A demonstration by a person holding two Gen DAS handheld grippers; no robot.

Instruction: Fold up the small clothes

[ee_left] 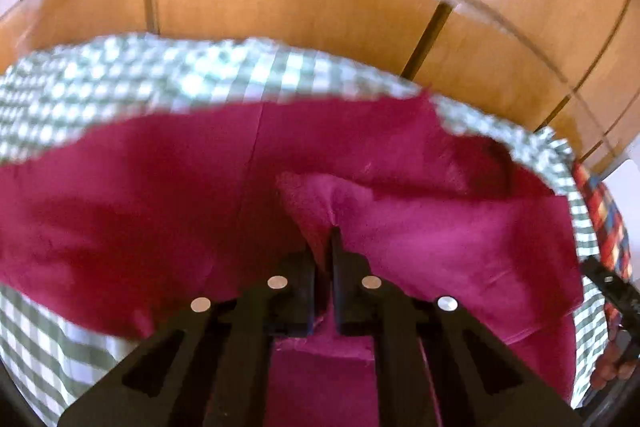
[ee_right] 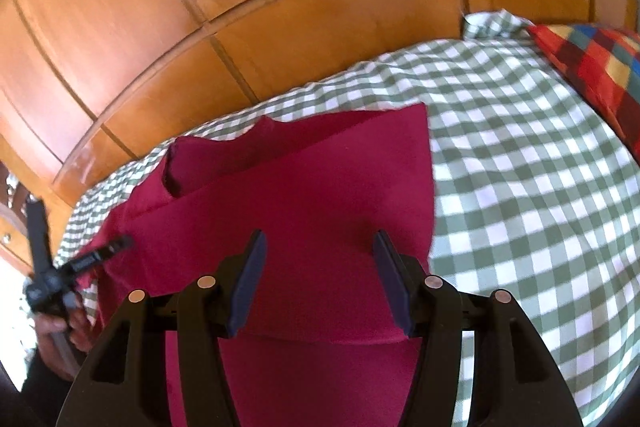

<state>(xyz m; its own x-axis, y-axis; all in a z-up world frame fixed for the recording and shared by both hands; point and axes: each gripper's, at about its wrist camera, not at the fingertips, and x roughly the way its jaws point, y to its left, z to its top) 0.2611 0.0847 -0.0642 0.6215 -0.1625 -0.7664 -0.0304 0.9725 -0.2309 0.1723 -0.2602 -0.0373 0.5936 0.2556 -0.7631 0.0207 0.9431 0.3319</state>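
While the left gripper (ee_left: 326, 227) is clamped on a pinched-up ridge of the magenta cloth (ee_left: 140, 195), which lies partly folded on the checked bedcover (ee_right: 520, 187), the right gripper (ee_right: 320, 247) hovers over it with its jaws apart and nothing between them. To fold it well, I judge, the pinched edge should travel low and straight across, the free gripper pinning the fold line.

Both tools are matte black plastic. The left tool (ee_left: 324, 235) has angular arms with cut-out slots and four round silver rivets across its linkage. The right tool (ee_right: 318, 247) matches it, same silver rivets, its fingers (ee_right: 248, 279) faced with dark navy pads. A bare hand (ee_right: 60, 331) grips one black handle.
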